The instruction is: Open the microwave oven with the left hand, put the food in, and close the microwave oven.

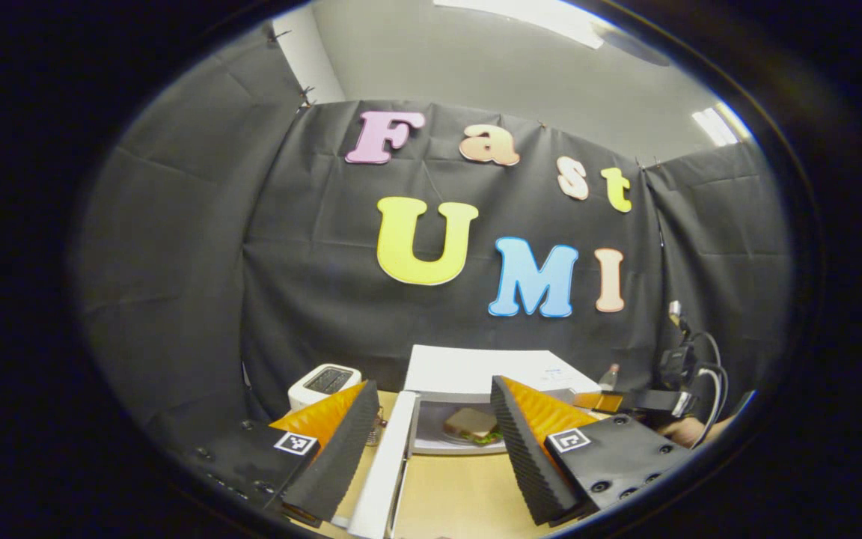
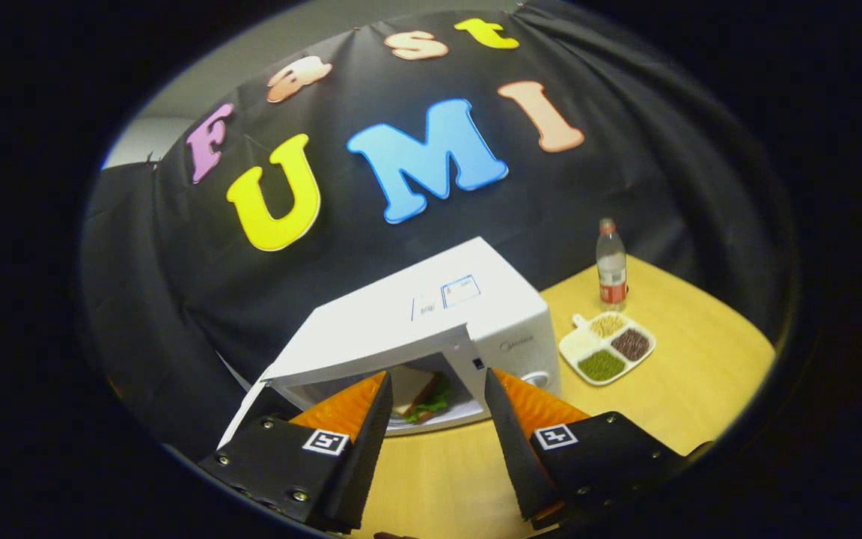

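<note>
A: Nearest first. Left tongs (image 1: 431,434) released, the 2 fingers spread wide with nothing between them, held over the wooden bench (image 1: 450,498) in front of the microwave oven (image 1: 476,370).

B: Right tongs (image 2: 432,423) the same: spread apart, empty, above the bench (image 2: 670,404), pointed at the oven mouth. In the left gripper view the right tongs (image 1: 607,402) also sit off to the right of the oven, with a hand (image 1: 689,430) and looped cables behind them.

A: Door (image 1: 386,464) state?

B: Swung open on the oven's left side; in the left gripper view its white edge runs toward the camera, just beside the left finger. In the right gripper view the door (image 2: 248,415) hangs out at lower left.

A: Food?

B: Sandwich (image 2: 420,395) inside the cavity, on a white plate (image 2: 446,413); bread with green leaf at the edge. Left gripper view shows the same sandwich (image 1: 472,425) lying in the open oven (image 2: 431,318), apart from both tongs.

A: Farther back?

B: White toaster (image 1: 324,383) left of the oven, against the black cloth wall. To the oven's right, a white divided dish (image 2: 607,348) with 3 heaps of grains or beans, near but not touching the oven. Behind it a clear bottle (image 2: 611,266), upright, red cap and red label.
</note>
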A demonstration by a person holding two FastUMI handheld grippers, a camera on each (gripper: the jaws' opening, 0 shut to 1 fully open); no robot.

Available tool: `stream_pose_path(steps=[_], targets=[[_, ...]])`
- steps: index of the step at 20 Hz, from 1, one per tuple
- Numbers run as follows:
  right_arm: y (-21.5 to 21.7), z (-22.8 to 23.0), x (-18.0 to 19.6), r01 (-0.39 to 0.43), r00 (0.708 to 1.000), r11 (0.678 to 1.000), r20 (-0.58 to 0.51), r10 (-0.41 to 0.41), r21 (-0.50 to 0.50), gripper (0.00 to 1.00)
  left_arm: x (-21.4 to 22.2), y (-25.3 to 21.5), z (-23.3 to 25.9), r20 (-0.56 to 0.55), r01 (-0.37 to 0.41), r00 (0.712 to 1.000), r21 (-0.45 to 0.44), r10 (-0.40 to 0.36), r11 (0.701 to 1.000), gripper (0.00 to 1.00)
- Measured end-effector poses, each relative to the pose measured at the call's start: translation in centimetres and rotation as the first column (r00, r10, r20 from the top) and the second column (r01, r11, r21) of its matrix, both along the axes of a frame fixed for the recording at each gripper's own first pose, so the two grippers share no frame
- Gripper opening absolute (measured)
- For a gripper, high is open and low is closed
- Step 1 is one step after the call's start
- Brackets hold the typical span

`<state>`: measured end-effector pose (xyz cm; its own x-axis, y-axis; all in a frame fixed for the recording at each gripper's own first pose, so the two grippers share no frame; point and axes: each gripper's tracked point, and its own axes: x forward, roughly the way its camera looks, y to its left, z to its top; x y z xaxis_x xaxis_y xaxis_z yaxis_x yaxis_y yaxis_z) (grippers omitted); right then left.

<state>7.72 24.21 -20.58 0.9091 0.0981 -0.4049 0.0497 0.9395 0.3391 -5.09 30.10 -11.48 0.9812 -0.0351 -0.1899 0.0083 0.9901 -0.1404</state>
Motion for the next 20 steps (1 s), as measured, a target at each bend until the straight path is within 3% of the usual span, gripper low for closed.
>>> stream_pose_path(steps=[5, 9, 12, 15, 20], targets=[[-3.5, 9.7, -2.8, 0.026, 0.979, 0.99, 0.202, 0.002, -0.138, 0.75, 1.0, -4.2, 1.0, 0.037, 0.061, 0.997, 0.005, -0.061, 0.998, 0.96], [-4.2, 14.6, -5.4, 0.051, 0.958, 0.974, 0.287, 0.015, -0.221, 0.75, 1.7, -4.8, 2.3, 0.072, 0.112, 0.991, 0.03, -0.114, 0.993, 0.96], [-4.7, 16.2, -6.3, 0.074, 0.947, 0.957, 0.32, 0.02, -0.279, 0.97, 1.8, -4.1, 2.7, 0.081, 0.118, 0.989, 0.036, -0.121, 0.992, 0.96], [-4.5, 16.9, -7.2, 0.099, 0.941, 0.956, 0.337, 0.0, -0.275, 0.98, 1.4, -1.9, 2.2, 0.075, 0.093, 0.993, 0.032, -0.096, 0.995, 0.96], [-3.9, 17.6, -8.3, 0.136, 0.931, 0.951, 0.365, -0.026, -0.279, 0.98, -0.2, 4.0, -0.3, 0.01, 0.039, 0.999, -0.065, -0.039, 0.997, 0.96]])
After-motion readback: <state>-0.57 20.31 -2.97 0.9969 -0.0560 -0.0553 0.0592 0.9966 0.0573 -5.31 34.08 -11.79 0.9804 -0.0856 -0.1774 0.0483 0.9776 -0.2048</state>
